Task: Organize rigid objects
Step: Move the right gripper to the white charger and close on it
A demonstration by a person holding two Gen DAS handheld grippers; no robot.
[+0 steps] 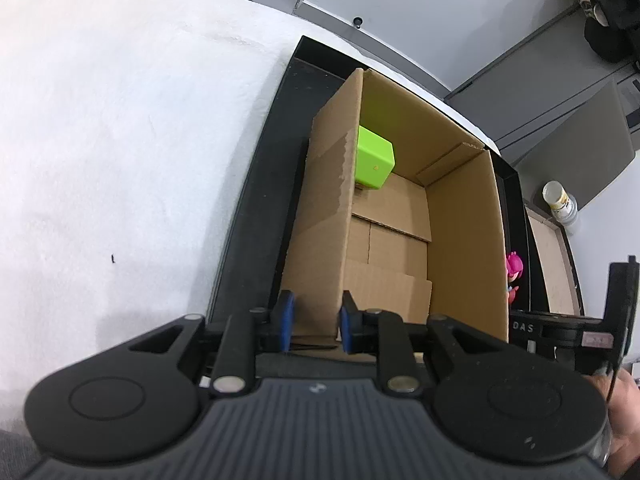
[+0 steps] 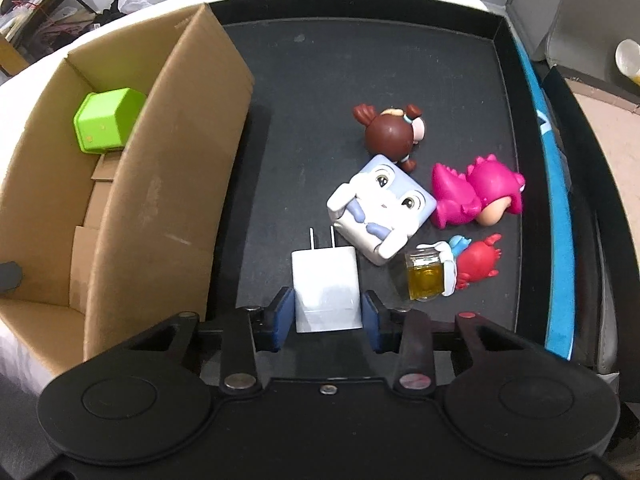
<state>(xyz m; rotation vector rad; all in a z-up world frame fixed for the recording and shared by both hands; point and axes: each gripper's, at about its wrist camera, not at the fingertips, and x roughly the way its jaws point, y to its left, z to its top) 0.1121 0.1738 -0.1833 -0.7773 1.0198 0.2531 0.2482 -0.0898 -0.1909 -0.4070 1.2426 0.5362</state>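
Now I'm holding the box and charger.
My left tongs (image 1: 314,316) pinch the cardboard box (image 1: 332,200) wall; my right tongs (image 2: 326,314) clamp the white charger (image 2: 326,290).

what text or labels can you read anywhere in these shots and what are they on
"DAS": pale letters on the right gripper, seen at the right edge of the left wrist view.
Pink label on that same gripper: too blurred to read.
White mark on the blue strip along the tray's right side: cut off, unreadable.
Small orange mark on the green cube: too small to read.
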